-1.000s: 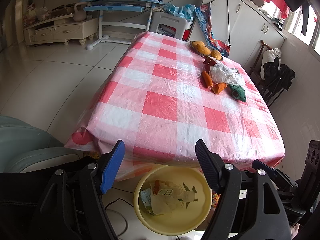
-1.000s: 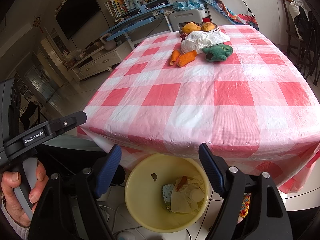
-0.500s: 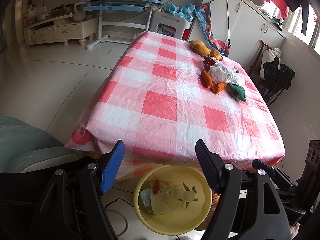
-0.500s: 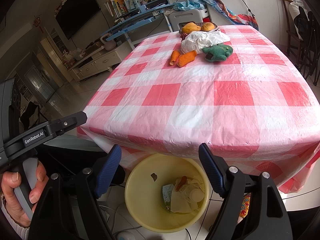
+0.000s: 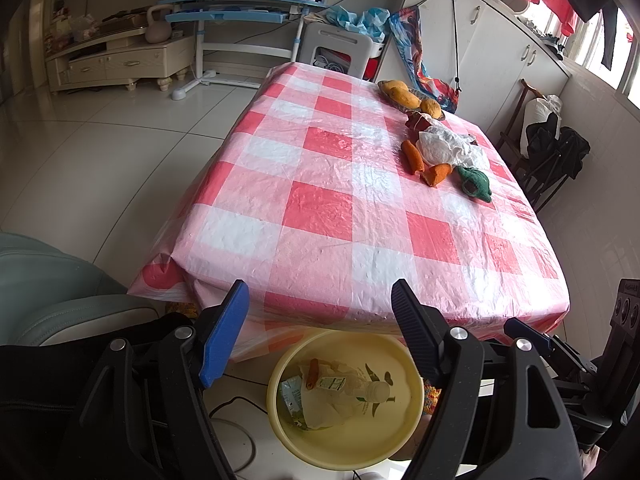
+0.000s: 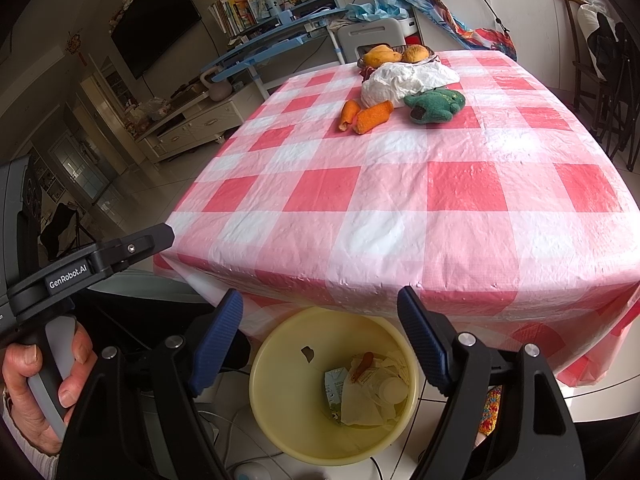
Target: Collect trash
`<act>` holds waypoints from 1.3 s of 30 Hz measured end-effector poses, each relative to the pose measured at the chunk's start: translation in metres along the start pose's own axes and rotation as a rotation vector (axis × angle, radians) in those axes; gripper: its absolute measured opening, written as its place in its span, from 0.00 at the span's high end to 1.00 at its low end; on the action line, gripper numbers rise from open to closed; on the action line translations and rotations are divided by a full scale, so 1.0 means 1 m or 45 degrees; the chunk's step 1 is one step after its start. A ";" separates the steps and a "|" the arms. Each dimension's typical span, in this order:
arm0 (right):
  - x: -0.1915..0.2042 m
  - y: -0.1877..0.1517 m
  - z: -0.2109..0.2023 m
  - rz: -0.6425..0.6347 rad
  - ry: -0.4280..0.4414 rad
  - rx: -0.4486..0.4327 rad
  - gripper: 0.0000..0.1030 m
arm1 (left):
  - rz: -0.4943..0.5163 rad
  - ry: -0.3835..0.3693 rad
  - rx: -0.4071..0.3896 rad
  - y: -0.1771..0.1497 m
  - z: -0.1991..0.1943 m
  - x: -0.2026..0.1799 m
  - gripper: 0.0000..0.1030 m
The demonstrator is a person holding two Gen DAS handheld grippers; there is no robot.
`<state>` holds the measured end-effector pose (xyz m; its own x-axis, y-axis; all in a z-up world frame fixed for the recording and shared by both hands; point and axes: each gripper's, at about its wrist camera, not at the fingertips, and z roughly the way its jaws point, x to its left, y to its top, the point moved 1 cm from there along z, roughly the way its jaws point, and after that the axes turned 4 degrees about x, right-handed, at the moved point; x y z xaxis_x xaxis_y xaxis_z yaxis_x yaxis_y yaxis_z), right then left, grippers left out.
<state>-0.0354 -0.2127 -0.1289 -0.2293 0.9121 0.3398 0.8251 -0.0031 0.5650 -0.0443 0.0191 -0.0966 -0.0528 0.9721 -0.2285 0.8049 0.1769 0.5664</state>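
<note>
Nothing has shifted; I hold both the left gripper (image 5: 320,300) and right gripper (image 6: 320,308) spread empty above the bin (image 6: 280,344); collecting looks finished.

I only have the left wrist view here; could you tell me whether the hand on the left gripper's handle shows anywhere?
Observer: Yes, in the right wrist view a hand wraps that handle at the lower left.
Operator: Thank you. Is there anything on the wall left of the blue desk?
Observer: A dark television hangs there.
Operator: And is the right gripper holding anything?
Observer: No, the right gripper is open and empty above the yellow bin.
</note>
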 end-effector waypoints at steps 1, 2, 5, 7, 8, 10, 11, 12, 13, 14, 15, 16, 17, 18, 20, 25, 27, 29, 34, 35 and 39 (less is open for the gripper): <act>0.000 0.000 0.000 0.000 0.000 0.000 0.26 | 0.000 0.000 0.000 0.000 0.000 0.000 0.31; 0.000 0.000 0.000 0.001 0.000 0.000 0.26 | 0.000 0.000 0.001 0.000 0.000 0.000 0.31; 0.000 0.000 0.000 0.000 0.000 0.000 0.26 | 0.000 0.000 0.000 0.000 0.000 0.000 0.31; 0.000 0.000 0.000 0.000 0.000 0.000 0.26 | 0.001 0.000 0.001 0.000 0.000 0.000 0.31; 0.000 0.000 0.000 0.000 0.000 0.000 0.26 | 0.000 -0.001 0.000 0.000 0.000 0.000 0.31; 0.000 -0.001 0.000 0.001 0.000 0.000 0.26 | 0.001 0.000 0.000 0.000 0.000 0.000 0.31; 0.000 0.000 0.000 0.000 0.000 -0.001 0.26 | 0.000 0.000 0.000 0.000 0.000 0.000 0.31; 0.000 0.000 0.000 0.000 0.000 -0.001 0.26 | -0.001 -0.001 -0.002 0.001 0.000 0.000 0.31; 0.000 0.000 0.000 0.001 -0.001 0.000 0.26 | -0.002 -0.002 -0.005 0.000 0.000 0.000 0.31; 0.000 0.000 0.000 0.001 0.000 0.000 0.26 | -0.004 -0.003 -0.008 0.001 0.000 0.000 0.31; 0.000 0.000 0.000 0.000 -0.001 0.000 0.26 | -0.005 -0.004 -0.011 0.001 -0.001 0.000 0.31; 0.000 0.000 0.000 0.000 -0.001 0.000 0.26 | -0.008 -0.005 -0.013 0.001 -0.001 0.000 0.31; 0.000 0.000 0.000 0.000 0.000 0.000 0.26 | -0.009 -0.006 -0.013 0.001 -0.001 0.000 0.31; 0.000 0.000 0.000 0.000 0.000 0.000 0.26 | -0.008 -0.005 -0.013 0.001 -0.001 0.000 0.31; 0.000 -0.001 0.000 0.000 -0.001 0.001 0.26 | -0.007 -0.006 -0.012 0.001 -0.001 0.000 0.31; 0.000 0.000 0.000 0.000 -0.001 0.001 0.26 | -0.007 -0.006 -0.012 0.001 -0.001 0.000 0.31; 0.000 0.000 0.000 0.000 -0.001 0.001 0.26 | -0.007 -0.006 -0.012 0.001 -0.001 0.000 0.31; 0.000 0.000 0.000 -0.001 -0.001 0.001 0.26 | -0.006 -0.006 -0.012 0.001 -0.001 0.000 0.31; 0.000 -0.001 0.000 0.000 -0.001 0.000 0.26 | -0.006 -0.006 -0.011 0.001 -0.001 0.000 0.31; 0.000 0.000 0.000 0.000 -0.001 0.001 0.26 | -0.006 -0.006 -0.011 0.001 -0.001 0.000 0.31; 0.000 0.000 0.000 0.000 -0.001 0.000 0.26 | -0.006 -0.006 -0.012 0.001 -0.001 0.000 0.31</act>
<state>-0.0358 -0.2128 -0.1288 -0.2289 0.9125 0.3390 0.8252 -0.0029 0.5648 -0.0438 0.0192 -0.0954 -0.0539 0.9704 -0.2352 0.7991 0.1832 0.5726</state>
